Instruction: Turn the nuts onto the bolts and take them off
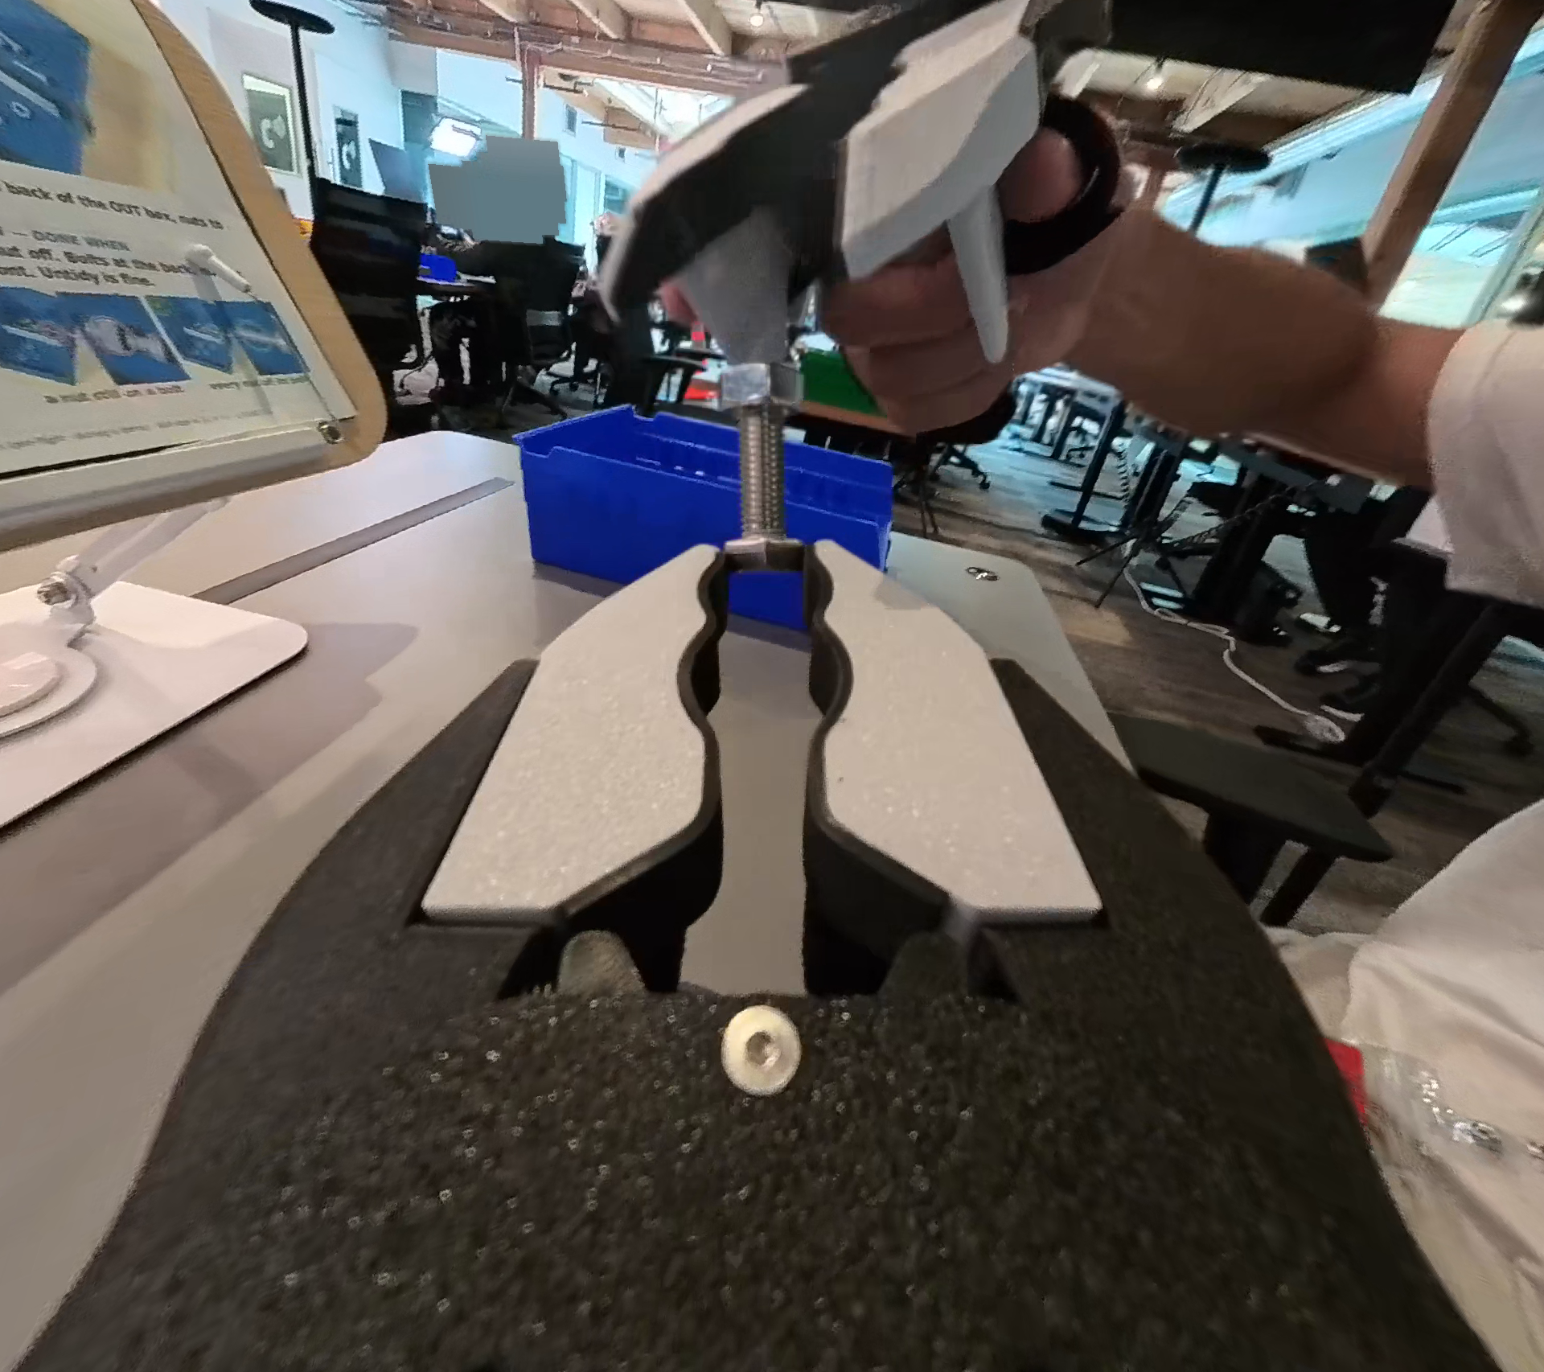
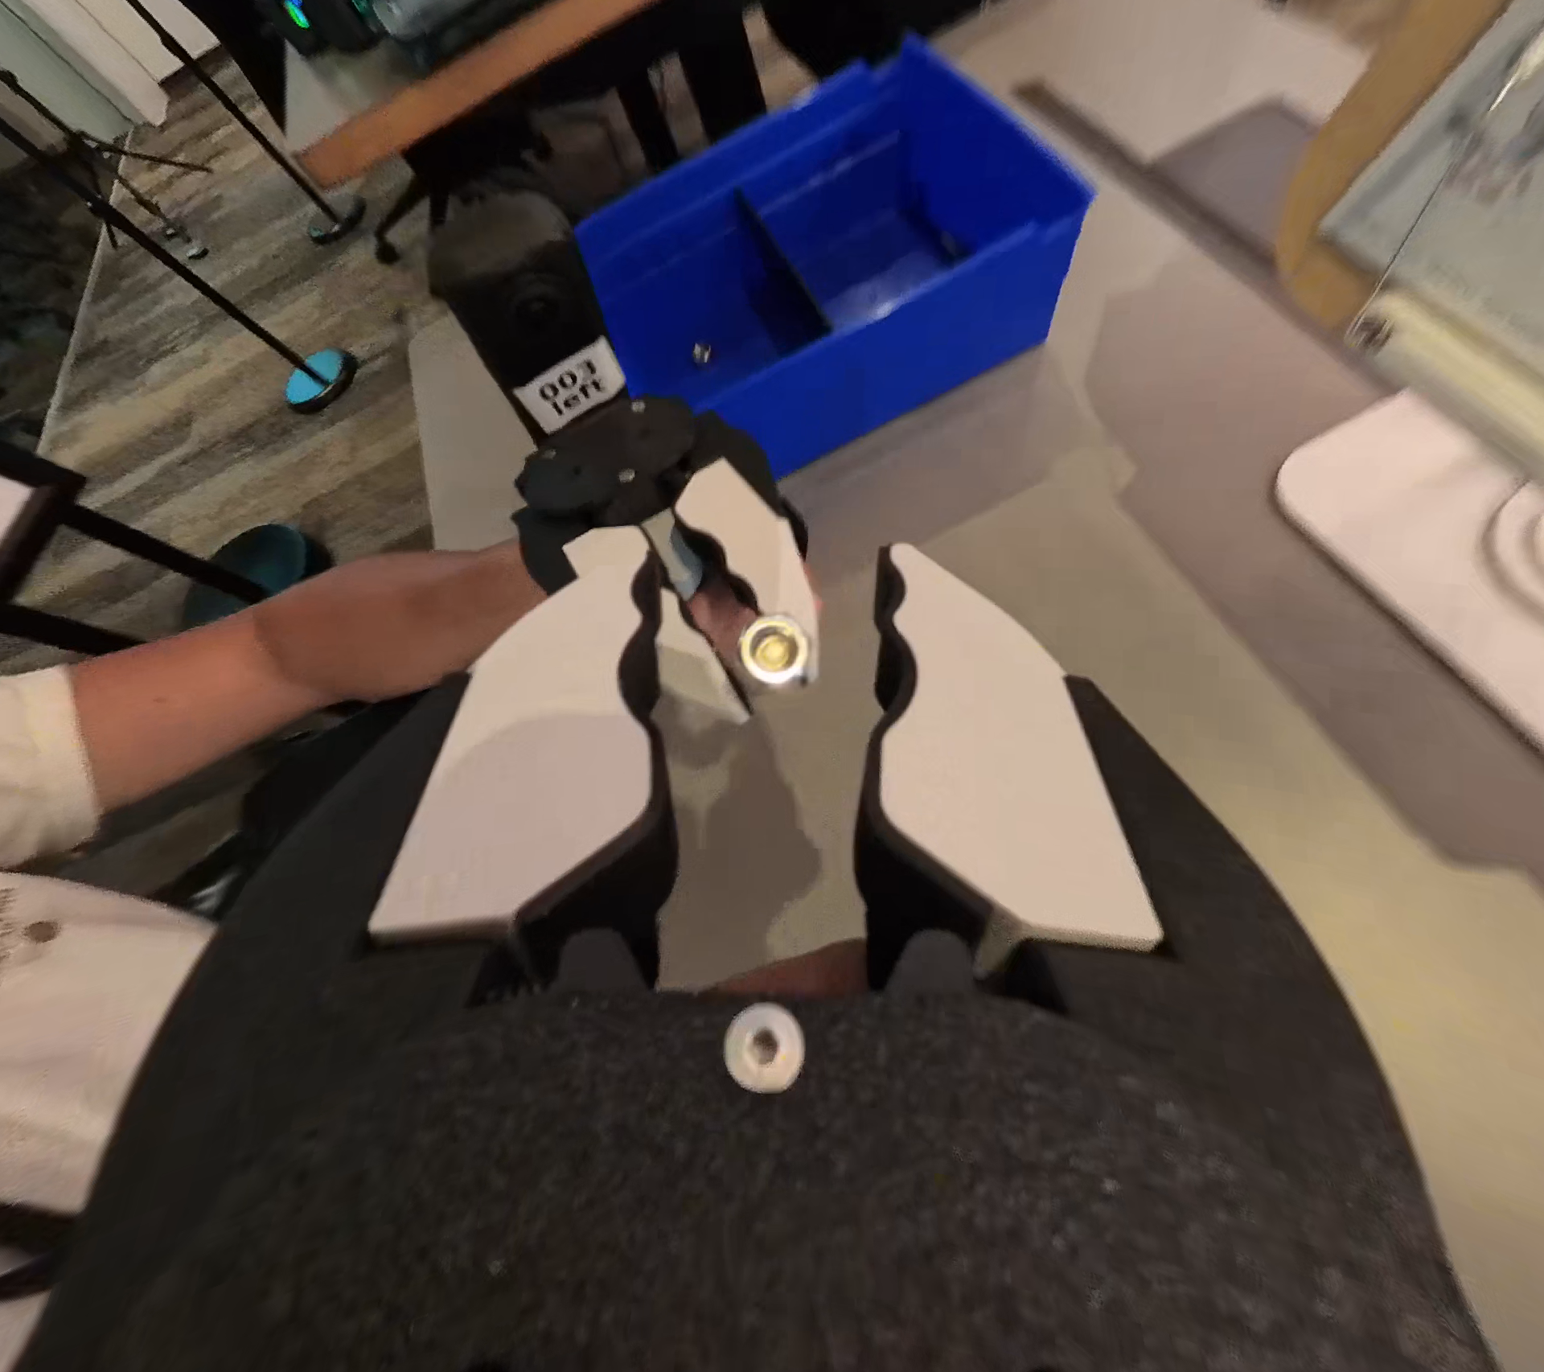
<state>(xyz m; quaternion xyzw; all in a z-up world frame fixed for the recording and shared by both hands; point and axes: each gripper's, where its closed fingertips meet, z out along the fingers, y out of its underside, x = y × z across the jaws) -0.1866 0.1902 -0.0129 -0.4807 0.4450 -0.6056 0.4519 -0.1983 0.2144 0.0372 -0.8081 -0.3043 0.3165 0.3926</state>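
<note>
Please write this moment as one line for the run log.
left gripper: shut on bolt, upright | right gripper: open around nut at top | blue bin: behind

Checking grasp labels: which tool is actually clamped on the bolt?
The left tool: its fingers pinch the bolt at its head, holding it upright. The right tool stands open around the nut, gripping nothing.

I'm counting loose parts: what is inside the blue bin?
The blue bin, split by a divider, shows one small metal piece in its left compartment. The right one looks empty, though its near wall hides some floor.
</note>
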